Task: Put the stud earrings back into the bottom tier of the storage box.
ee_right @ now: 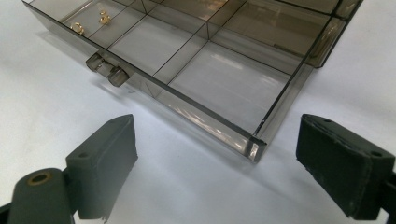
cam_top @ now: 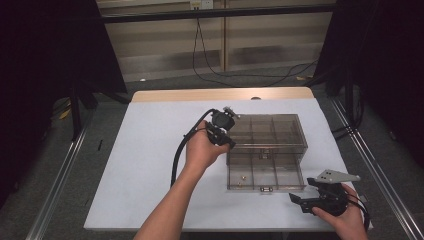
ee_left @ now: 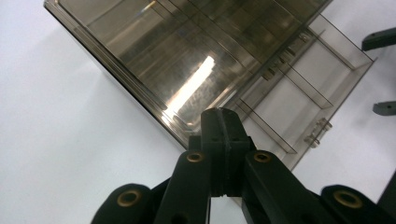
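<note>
**Open organizer could slide or spill**

The smoky organizer [cam_top: 272, 131] sits mid-table [cam_top: 150, 165], its tray [cam_top: 265, 172] open toward the person. The left gripper [cam_top: 227, 142], clenched empty at its left edge, could shove it; the right gripper [cam_top: 305, 202], released, waits nearby. Gold bits [ee_right: 91, 23] might scatter.

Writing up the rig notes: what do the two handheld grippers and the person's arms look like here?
Both are black two-jaw tools. The left gripper trails a thick black cable down past the forearm; its linkage arms carry brass-coloured pivot bushings. The right gripper bears a grey three-cornered plate on top, and its fingers are flat, blocky dark pads with small screw holes. Both forearms are bare, no sleeves in view.
</note>
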